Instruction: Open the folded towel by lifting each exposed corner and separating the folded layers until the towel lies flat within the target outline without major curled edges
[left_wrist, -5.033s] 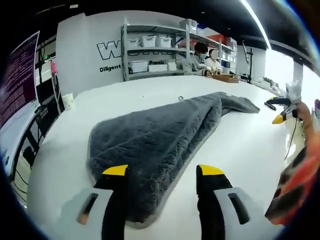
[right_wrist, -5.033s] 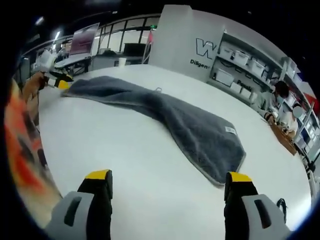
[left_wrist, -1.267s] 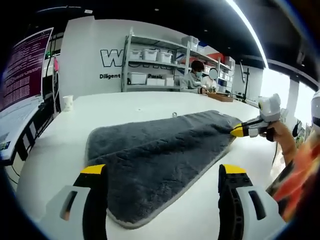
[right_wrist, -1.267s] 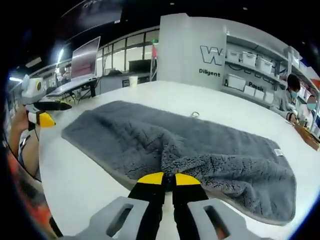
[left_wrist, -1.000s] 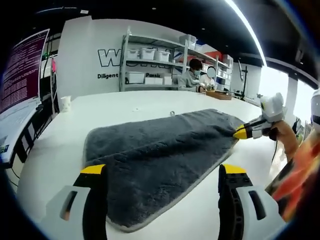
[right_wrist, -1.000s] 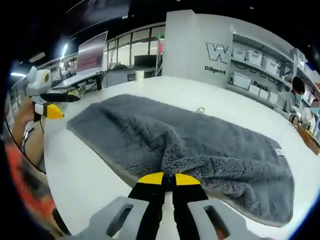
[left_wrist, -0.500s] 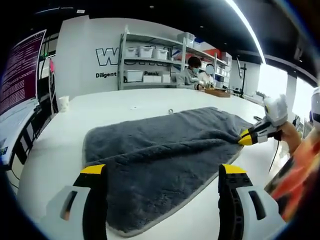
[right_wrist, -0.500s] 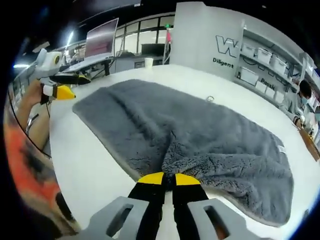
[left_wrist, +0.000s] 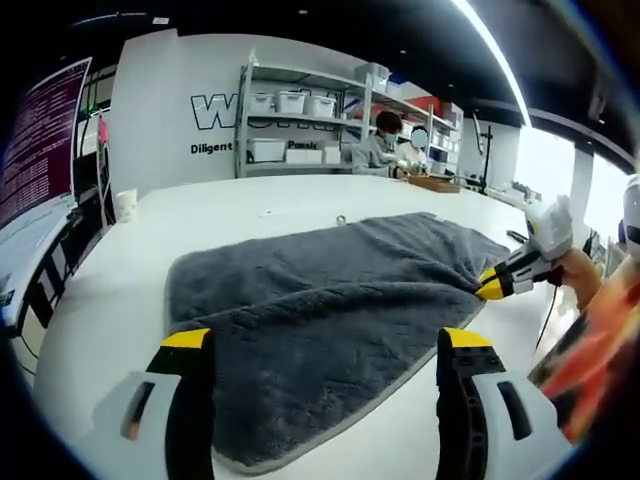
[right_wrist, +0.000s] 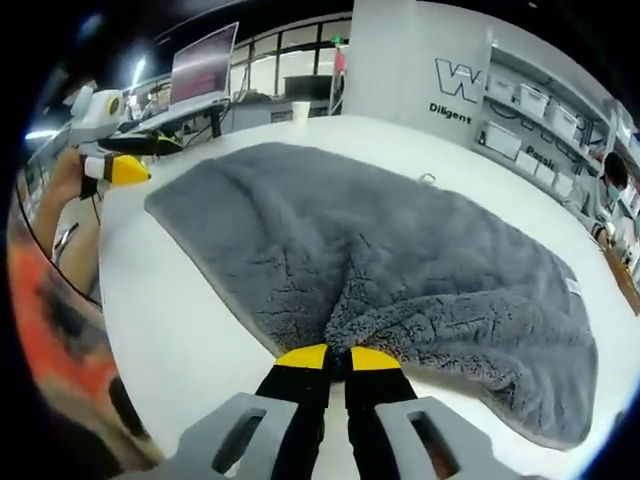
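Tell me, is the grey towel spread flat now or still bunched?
Mostly spread, not flat: the towel bunches into a ridge where the right gripper pinches its edge.

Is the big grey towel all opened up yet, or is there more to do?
Mostly opened: the grey towel is spread wide over the white table. Right now the right claw is shut on the towel's near edge, pinching it into a bunched ridge. The left claw is open, above the other end. Left to do: let go and smooth that ridge flat. No target outline is visible.

Right claw (right_wrist: 338, 358) pinched closed; left claw (left_wrist: 318, 345) spread wide.
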